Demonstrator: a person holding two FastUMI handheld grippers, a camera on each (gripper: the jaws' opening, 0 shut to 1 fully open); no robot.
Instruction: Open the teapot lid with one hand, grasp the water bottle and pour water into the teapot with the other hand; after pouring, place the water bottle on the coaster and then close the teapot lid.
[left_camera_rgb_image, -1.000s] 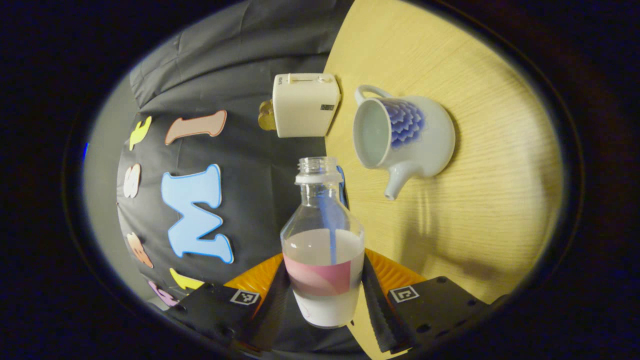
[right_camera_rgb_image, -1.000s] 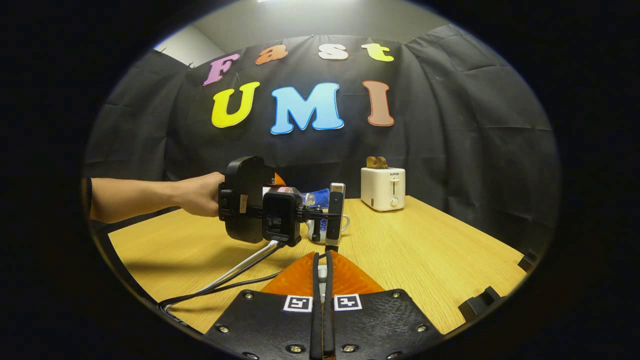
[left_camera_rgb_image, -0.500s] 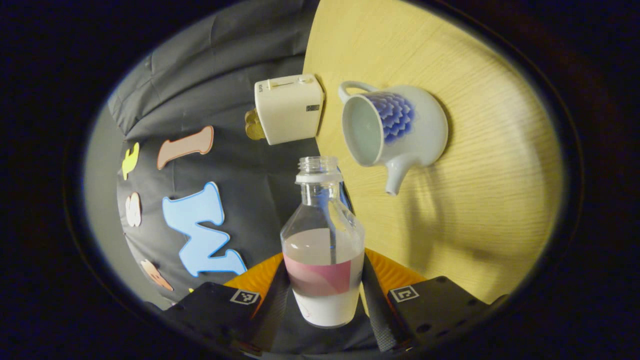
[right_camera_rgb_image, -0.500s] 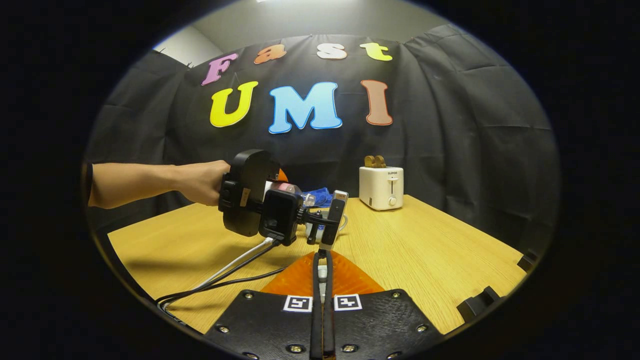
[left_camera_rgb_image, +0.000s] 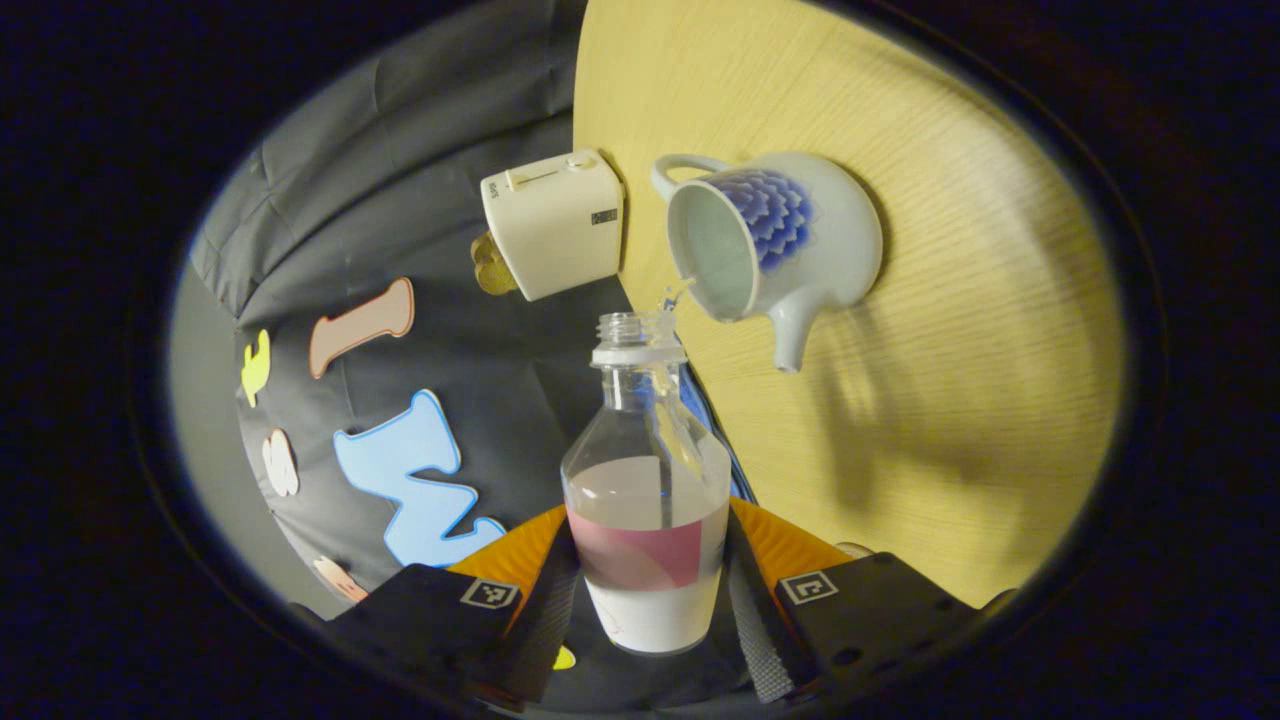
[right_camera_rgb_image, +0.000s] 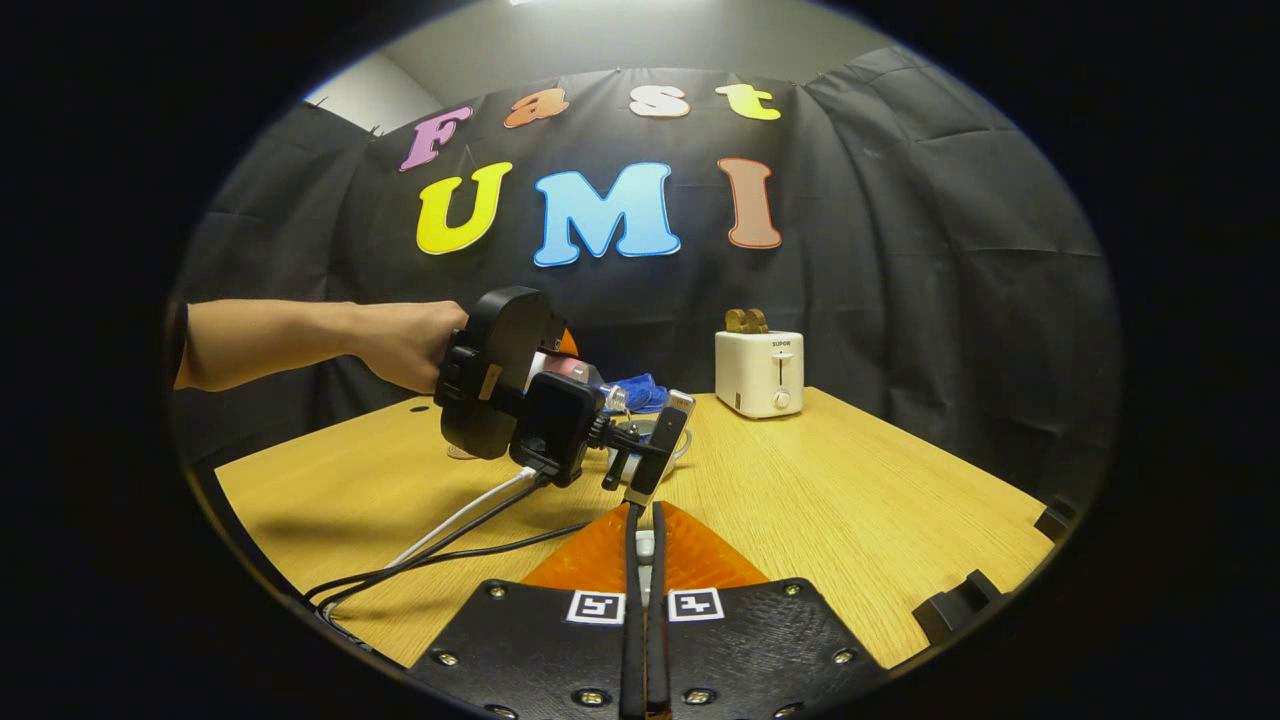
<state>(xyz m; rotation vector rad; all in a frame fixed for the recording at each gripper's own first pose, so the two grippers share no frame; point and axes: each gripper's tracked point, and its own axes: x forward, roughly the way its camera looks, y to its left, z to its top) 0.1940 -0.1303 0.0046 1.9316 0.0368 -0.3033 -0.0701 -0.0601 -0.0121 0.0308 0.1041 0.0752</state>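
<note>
We are seeing a white teapot (left_camera_rgb_image: 790, 240) wearing a blue scale pattern, a clear bottle (left_camera_rgb_image: 645, 500) showing a pink label, a cream toaster (left_camera_rgb_image: 552, 222), and a pale wood-grain table (left_camera_rgb_image: 960, 330).

You get dim, warm light from overhead; the teapot (left_camera_rgb_image: 790, 245) throws a soft shadow across the desk (left_camera_rgb_image: 950, 330), and fisheye bending warps the sharp edges.
</note>
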